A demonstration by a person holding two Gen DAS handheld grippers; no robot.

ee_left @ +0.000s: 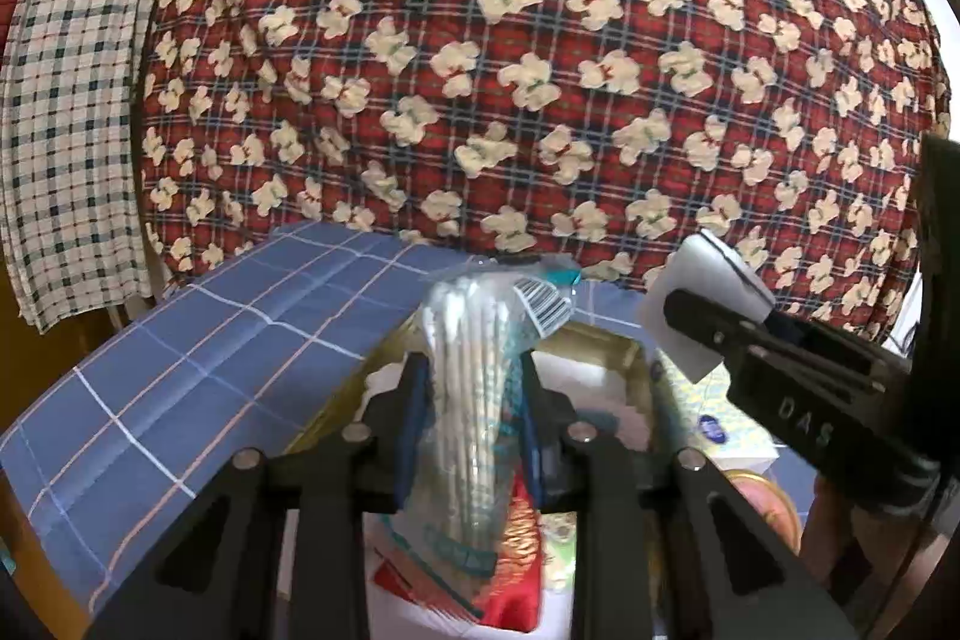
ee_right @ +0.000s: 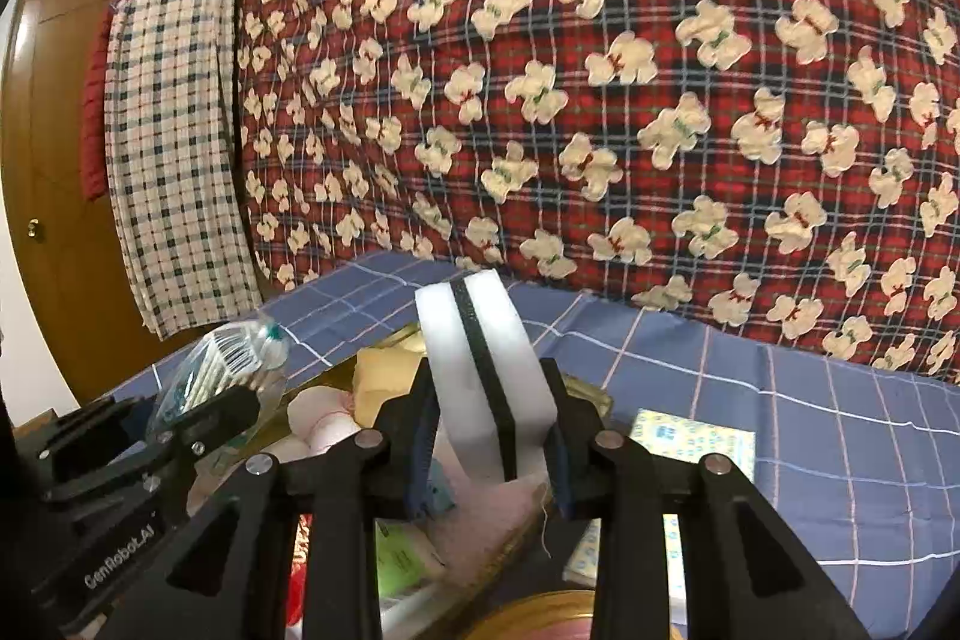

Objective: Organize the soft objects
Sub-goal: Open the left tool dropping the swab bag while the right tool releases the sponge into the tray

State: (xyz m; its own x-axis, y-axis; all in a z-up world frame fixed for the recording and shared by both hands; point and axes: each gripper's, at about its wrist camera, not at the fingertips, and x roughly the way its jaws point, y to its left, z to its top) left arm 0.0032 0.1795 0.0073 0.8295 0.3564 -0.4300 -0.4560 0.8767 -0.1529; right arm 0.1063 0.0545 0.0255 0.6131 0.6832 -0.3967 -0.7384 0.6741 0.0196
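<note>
My left gripper (ee_left: 474,418) is pinching a clear bag of cotton swabs (ee_left: 474,370), its jaws drawn in narrow so the blue pads are pressing the plastic from both sides, and the bag is standing up between them with its barcode label pointing away from me. My right gripper (ee_right: 489,430) is clamping a white sponge with a black middle layer (ee_right: 489,370), jaws a little wider than the left pair and pressing flat against the two white faces, so the sponge is sticking up on edge. I am taking the golden tray (ee_left: 633,358) as my landmark: both grippers are hovering just above it, the bag over its left part and the sponge over its right part, neither one touching it. Inside the tray I am seeing a pale yellow sponge (ee_right: 384,370) at the far side, a white and pink soft thing (ee_right: 324,421) nearer the left gripper, and a pink cloth (ee_right: 480,514) under the right gripper. Just to the right of the tray a patterned packet (ee_right: 690,439) is lying on the blue checked cloth (ee_right: 840,430), which is spreading out under the tray. Behind the tray a red plaid blanket with cream bears (ee_right: 600,70) is hanging, and to the left of it a pale checked cloth (ee_right: 174,148).
</note>
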